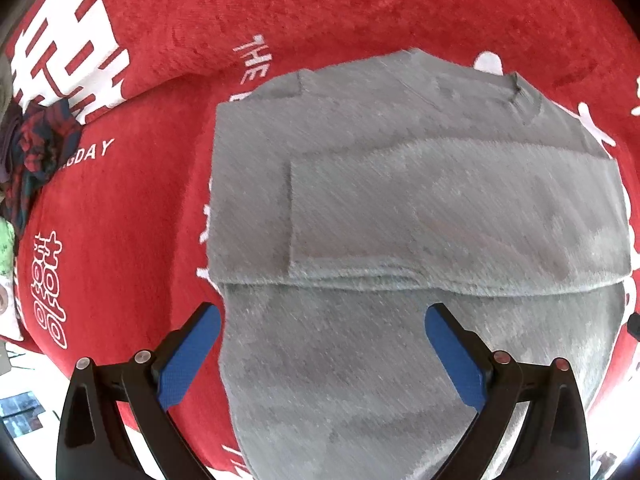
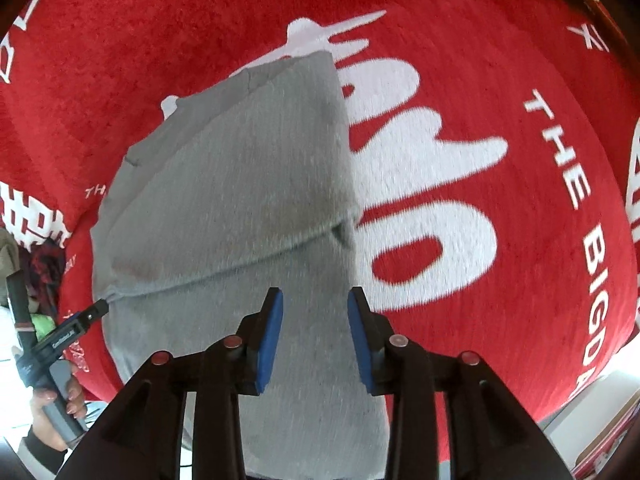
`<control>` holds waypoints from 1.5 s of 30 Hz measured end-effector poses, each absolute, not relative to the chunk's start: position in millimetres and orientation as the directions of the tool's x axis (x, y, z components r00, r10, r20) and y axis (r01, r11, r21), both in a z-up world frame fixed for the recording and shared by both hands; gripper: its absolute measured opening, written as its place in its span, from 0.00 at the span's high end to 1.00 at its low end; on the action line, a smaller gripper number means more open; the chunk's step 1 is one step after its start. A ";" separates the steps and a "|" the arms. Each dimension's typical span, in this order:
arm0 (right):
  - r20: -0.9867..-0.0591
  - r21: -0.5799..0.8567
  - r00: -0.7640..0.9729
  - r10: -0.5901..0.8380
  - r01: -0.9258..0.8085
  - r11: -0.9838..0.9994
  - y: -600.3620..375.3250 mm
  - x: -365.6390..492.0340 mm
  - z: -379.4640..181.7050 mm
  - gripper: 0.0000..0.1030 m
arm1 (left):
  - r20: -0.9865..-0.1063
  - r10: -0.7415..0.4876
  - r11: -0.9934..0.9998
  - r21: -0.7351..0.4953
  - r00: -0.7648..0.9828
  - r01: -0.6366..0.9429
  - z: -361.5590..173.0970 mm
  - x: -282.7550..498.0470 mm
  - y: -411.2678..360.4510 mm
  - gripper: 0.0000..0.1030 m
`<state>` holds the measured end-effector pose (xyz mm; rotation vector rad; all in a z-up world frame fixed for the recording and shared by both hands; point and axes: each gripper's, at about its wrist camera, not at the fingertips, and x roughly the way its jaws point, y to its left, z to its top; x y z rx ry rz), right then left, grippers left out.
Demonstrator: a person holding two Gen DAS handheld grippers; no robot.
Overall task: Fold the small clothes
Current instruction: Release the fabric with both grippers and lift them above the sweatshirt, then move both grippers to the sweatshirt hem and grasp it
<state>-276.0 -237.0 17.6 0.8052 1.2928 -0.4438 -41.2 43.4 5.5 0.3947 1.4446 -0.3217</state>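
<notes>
Right wrist: grey garment blurred, bottom hidden by right gripper

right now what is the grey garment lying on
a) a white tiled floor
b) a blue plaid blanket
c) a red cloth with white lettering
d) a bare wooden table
c: the grey garment lies folded on a red cloth printed with white lettering.
</notes>
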 end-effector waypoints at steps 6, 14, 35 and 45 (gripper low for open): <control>-0.943 0.331 0.253 0.214 0.684 0.650 -230.0 -289.1 12.3 0.64 | -0.996 0.049 0.886 0.079 0.077 0.457 2.3 -68.0 36.0 0.01; -0.924 0.380 0.230 0.305 0.635 0.673 -227.6 -309.7 4.4 0.61 | -0.997 0.060 0.906 0.071 0.039 0.417 0.2 -108.4 27.9 0.01; -0.860 0.509 0.268 0.433 0.483 0.712 -174.8 -355.7 -9.9 0.57 | -1.000 0.010 0.938 0.006 -0.010 0.346 -4.0 -187.9 110.9 0.01; -0.893 0.442 0.159 0.422 0.485 0.754 -115.4 -417.4 -43.2 0.57 | -0.995 -0.070 0.941 -0.092 -0.077 0.326 -29.4 -225.6 182.8 0.01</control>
